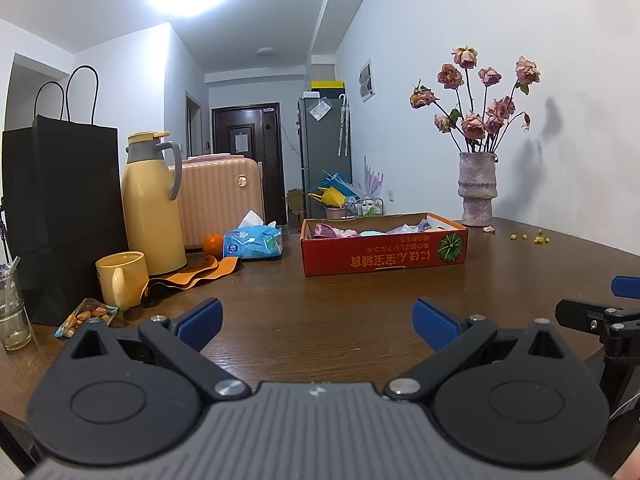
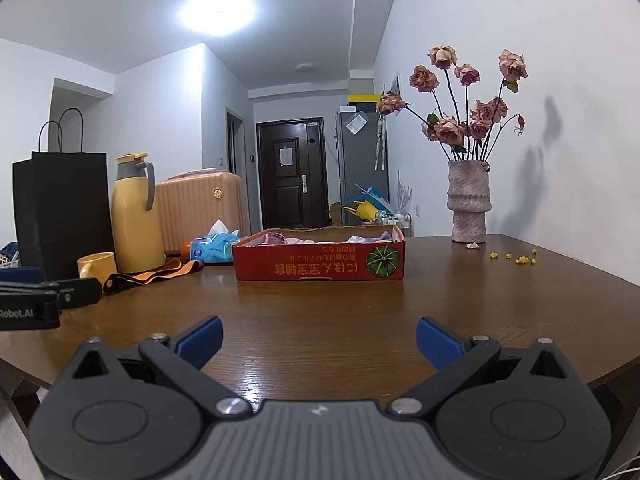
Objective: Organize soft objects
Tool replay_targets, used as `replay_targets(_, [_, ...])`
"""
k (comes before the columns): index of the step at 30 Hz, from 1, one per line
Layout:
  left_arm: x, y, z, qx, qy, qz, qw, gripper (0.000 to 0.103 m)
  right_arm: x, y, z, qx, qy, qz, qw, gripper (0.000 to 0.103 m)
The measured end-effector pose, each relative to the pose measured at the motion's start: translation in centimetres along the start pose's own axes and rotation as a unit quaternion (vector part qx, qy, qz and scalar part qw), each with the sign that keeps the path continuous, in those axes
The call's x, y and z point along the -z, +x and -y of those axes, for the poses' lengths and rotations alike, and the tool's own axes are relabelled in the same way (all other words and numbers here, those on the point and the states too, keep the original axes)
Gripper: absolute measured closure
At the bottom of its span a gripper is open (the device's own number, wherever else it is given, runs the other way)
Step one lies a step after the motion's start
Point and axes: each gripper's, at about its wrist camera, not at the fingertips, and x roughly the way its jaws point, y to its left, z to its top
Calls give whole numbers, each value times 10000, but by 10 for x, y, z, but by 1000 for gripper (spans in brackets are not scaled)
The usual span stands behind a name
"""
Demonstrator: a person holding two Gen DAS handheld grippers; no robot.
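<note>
A red cardboard box (image 1: 384, 258) (image 2: 320, 266) stands on the brown table, holding several soft pastel items (image 1: 340, 231) (image 2: 296, 240). An orange and black strap (image 1: 192, 276) (image 2: 152, 276) lies on the table to the left of the box. A blue tissue pack (image 1: 253, 242) (image 2: 212, 249) lies behind it. My left gripper (image 1: 318, 320) is open and empty, low over the near table. My right gripper (image 2: 319, 340) is open and empty, also near the front edge. Each gripper shows at the edge of the other's view.
A yellow thermos (image 1: 152, 204) (image 2: 134, 216), yellow mug (image 1: 120, 278), black paper bag (image 1: 60, 216), orange (image 1: 212, 245), snack packet (image 1: 86, 316) and glass (image 1: 12, 320) crowd the left. A vase of dried roses (image 1: 478, 188) (image 2: 468, 200) stands back right, by small yellow crumbs (image 2: 516, 258).
</note>
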Motion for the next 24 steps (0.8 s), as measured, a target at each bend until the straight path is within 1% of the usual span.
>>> replay_targets(7, [1, 0, 0, 22, -11, -25, 10000, 0, 1, -1, 1, 56, 51, 67, 9999, 0])
replay_targets(13, [2, -3, 2, 87, 21, 3, 10000, 0, 2, -1, 0, 64, 53, 64, 9999, 0])
replay_targets(24, [2, -1, 1, 91, 7, -26, 10000, 0, 1, -2, -1, 134, -11, 79, 9999, 0])
